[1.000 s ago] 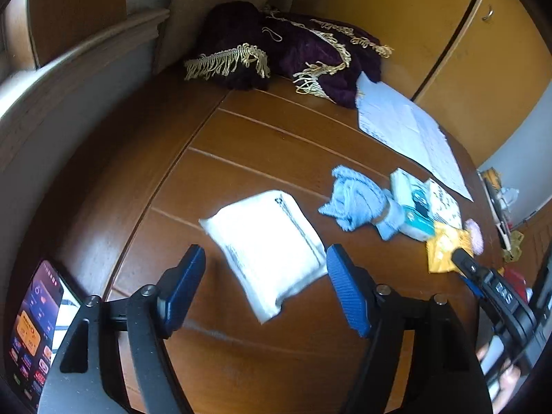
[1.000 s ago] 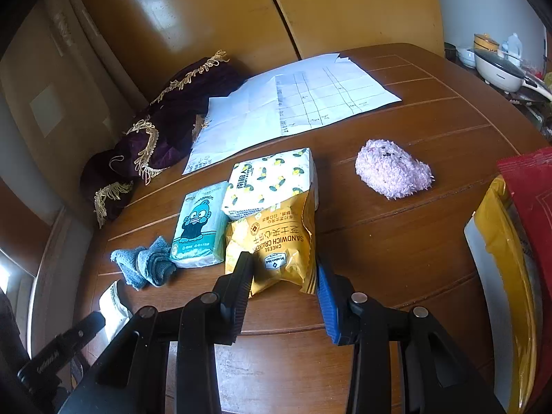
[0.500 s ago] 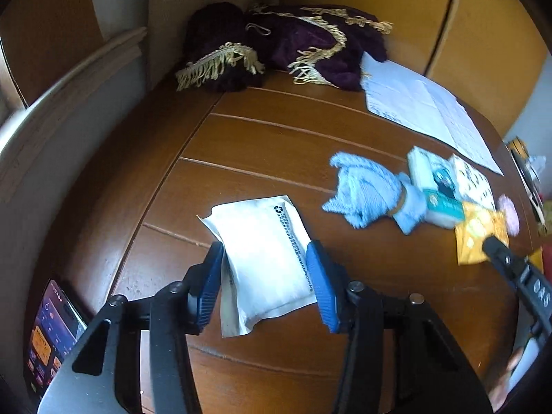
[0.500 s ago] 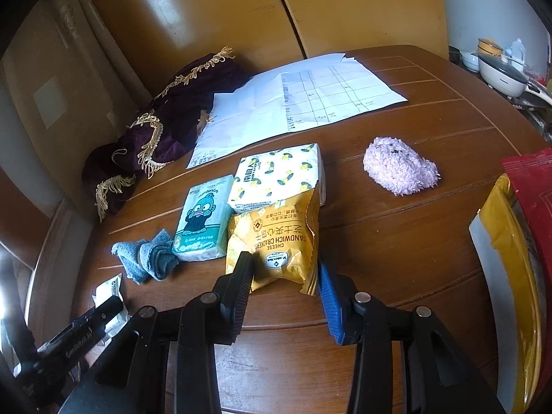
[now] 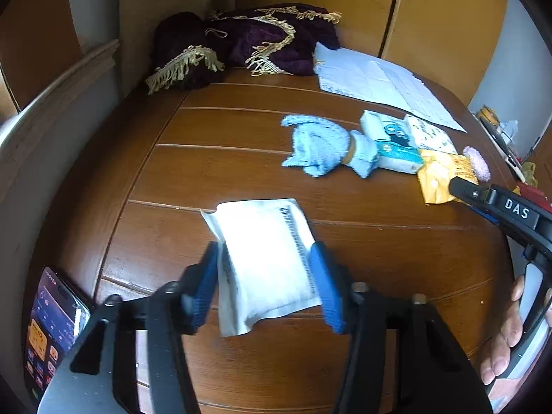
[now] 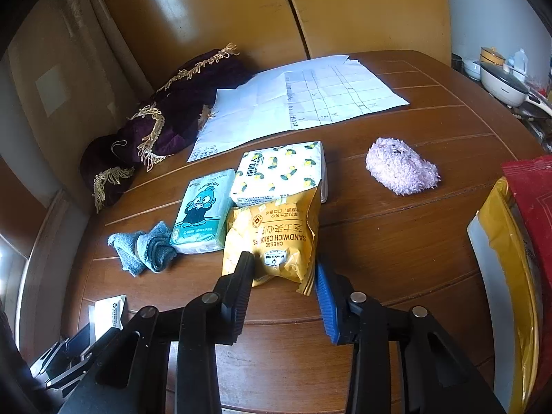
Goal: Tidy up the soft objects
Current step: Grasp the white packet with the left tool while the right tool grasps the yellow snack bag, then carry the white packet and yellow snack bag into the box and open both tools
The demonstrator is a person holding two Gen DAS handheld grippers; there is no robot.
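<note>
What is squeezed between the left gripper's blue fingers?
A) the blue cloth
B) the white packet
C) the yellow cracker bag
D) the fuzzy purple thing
B: the left gripper has just been closing, and the white packet sits between its blue pads, which press its two sides.

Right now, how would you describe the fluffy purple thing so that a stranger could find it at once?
Start at the round wooden table and find the large white paper sheets near its far edge. Nearer than the sheets, to the right of the lemon-print tissue pack, the fluffy lilac plush lies alone on bare wood. It is the only shaggy, rounded item; its neighbours are flat printed packets.
</note>
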